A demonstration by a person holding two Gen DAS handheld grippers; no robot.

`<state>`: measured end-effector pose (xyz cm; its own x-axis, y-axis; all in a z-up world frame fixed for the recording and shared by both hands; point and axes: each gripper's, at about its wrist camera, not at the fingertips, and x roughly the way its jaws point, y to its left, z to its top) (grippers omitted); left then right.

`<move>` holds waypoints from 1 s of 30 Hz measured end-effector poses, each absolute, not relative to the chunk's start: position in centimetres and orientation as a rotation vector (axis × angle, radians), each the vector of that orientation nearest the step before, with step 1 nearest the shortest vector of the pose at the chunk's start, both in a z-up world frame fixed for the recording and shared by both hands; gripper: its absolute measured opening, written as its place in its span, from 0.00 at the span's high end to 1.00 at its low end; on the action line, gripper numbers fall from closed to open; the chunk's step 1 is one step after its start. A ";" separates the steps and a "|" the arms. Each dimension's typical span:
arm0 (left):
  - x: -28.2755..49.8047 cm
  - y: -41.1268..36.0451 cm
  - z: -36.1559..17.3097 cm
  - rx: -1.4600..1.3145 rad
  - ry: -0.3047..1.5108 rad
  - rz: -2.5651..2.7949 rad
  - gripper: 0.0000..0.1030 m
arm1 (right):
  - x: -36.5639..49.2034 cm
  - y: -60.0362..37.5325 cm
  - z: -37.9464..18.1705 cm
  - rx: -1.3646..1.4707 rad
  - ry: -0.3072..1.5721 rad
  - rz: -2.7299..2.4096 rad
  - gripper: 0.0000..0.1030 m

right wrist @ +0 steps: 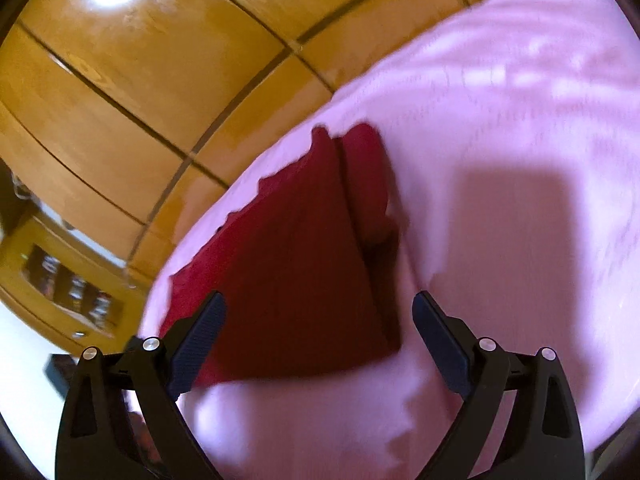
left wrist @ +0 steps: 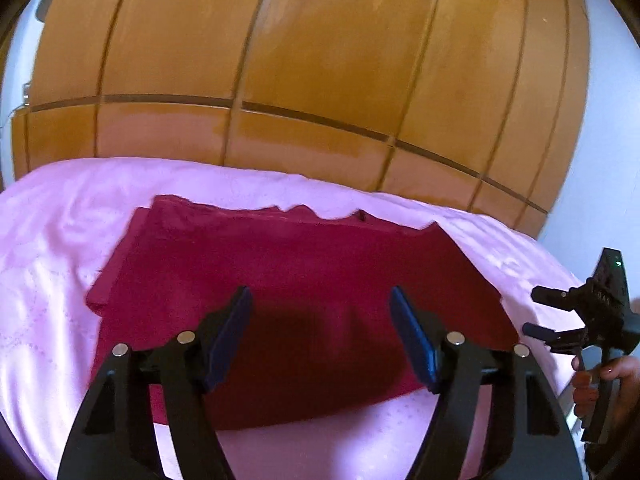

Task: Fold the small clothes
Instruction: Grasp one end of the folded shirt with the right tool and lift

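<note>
Red cloth [left wrist: 280, 300] flat on pink bed [left wrist: 48, 260], long side running 9 to 3. Left gripper [left wrist: 320, 332] right above, right gripper [right wrist: 318, 344] at 3; fingers apart, empty.

Left tool [left wrist: 320, 336] jaws wide apart, empty; right tool [right wrist: 320, 344] likewise, hand-held [left wrist: 600, 380]

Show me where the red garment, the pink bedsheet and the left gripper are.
red garment [left wrist: 288, 280]: left wrist view, middle of the cloth.
pink bedsheet [left wrist: 52, 248]: left wrist view, bare patch left of the garment.
left gripper [left wrist: 320, 300]: left wrist view, midway between fingertips.
</note>
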<state>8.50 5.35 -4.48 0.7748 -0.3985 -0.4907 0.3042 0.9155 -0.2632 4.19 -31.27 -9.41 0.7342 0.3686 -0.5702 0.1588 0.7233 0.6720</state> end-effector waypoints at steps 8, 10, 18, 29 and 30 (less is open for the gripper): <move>10.2 3.1 -6.9 -0.184 0.681 -0.484 0.53 | 2.5 -30.2 -11.6 0.863 0.839 0.167 0.09; 10.9 2.6 -8.2 -0.199 0.733 -0.495 0.56 | 2.5 -30.3 -11.8 0.878 0.829 0.162 0.09; 10.9 1.5 -10.1 -0.137 0.768 -0.481 0.57 | 5.3 -30.1 -11.8 0.859 0.768 0.145 0.09; 11.0 1.7 -10.5 -0.155 0.766 -0.488 0.57 | 8.8 -32.6 -12.9 1.015 0.727 0.122 0.35; 11.0 1.7 -10.6 -0.156 0.766 -0.488 0.57 | 9.1 -32.8 -13.1 1.023 0.733 0.122 0.38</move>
<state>10.99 1.72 -10.56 0.6161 -0.4776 -0.6263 0.3663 0.8777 -0.3090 9.06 -32.81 -13.13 0.7587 0.4198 -0.4981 0.2354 0.5363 0.8105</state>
